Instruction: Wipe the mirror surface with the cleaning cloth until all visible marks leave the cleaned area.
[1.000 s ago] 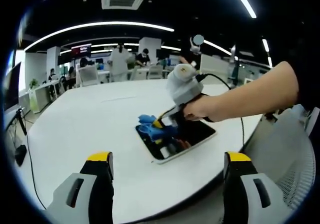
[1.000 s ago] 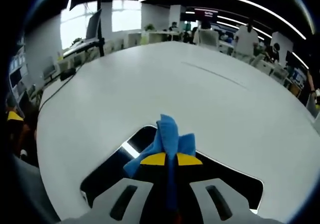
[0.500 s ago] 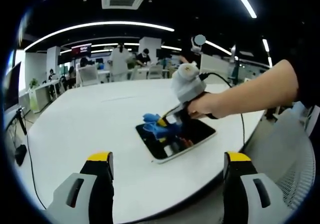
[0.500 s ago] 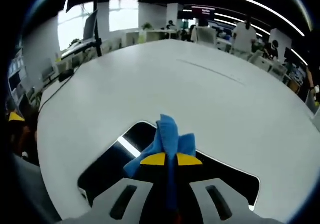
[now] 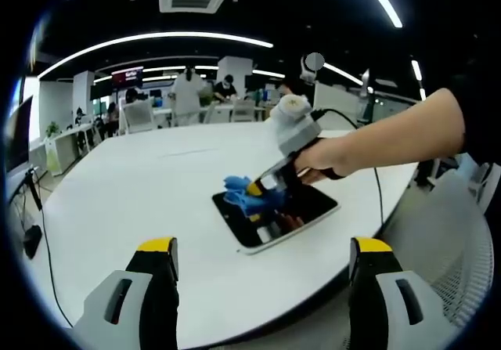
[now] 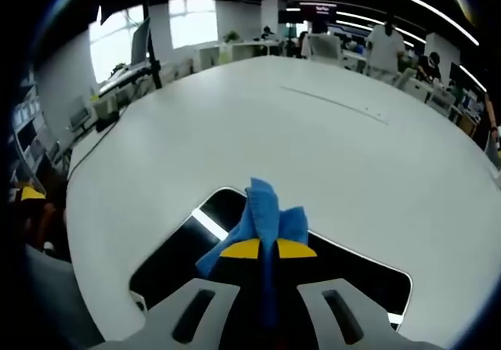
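The right gripper [image 6: 264, 250] pinches a soft, limp blue cleaning cloth [image 6: 262, 213] mid-fold on the dark, probably fragile rectangular mirror [image 6: 176, 244]; the left gripper [image 5: 262, 260] gapes wide.

mirror [image 5: 293, 213] lying flat on table [image 5: 141, 201] near its edge | cloth [image 5: 246, 196] resting on mirror | chair [image 5: 458, 232] sitting right of table

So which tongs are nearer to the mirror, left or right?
Right. The right tongs, shut on the blue cloth, are over the mirror; the left tongs are open, back from it at the table edge.
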The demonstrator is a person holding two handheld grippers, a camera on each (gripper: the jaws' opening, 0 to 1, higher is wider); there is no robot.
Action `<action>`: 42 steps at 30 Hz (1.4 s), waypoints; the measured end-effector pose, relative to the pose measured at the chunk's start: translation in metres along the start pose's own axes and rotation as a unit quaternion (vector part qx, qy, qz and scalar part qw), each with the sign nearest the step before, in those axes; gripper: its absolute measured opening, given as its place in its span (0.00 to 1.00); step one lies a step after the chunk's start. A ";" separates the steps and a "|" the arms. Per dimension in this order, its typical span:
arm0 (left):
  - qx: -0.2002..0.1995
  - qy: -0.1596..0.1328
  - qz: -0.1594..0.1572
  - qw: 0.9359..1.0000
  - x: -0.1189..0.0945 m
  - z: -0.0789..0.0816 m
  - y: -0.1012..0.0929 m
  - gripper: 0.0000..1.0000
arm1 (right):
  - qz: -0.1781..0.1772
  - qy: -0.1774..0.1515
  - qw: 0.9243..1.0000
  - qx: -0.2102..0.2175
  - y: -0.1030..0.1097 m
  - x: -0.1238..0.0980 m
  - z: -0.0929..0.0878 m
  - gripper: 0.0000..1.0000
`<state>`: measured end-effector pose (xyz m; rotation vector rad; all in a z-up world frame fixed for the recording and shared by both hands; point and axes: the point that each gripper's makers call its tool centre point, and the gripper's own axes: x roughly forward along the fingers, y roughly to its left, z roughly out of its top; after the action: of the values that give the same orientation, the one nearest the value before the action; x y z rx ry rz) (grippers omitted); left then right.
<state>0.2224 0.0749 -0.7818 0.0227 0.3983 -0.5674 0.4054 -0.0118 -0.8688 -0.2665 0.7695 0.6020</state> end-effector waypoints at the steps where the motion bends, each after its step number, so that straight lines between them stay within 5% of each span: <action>1: 0.000 0.000 -0.001 1.000 0.000 0.000 0.000 0.90 | 0.001 0.003 1.000 -0.004 0.001 -0.001 -0.001 0.00; 42: -0.001 -0.010 0.005 1.000 -0.001 0.002 0.002 0.89 | 0.041 0.002 0.998 -0.041 0.044 -0.045 -0.047 0.00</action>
<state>0.2234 0.0763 -0.7796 0.0182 0.3796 -0.5574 0.3266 -0.0159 -0.8694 -0.3122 0.7629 0.7114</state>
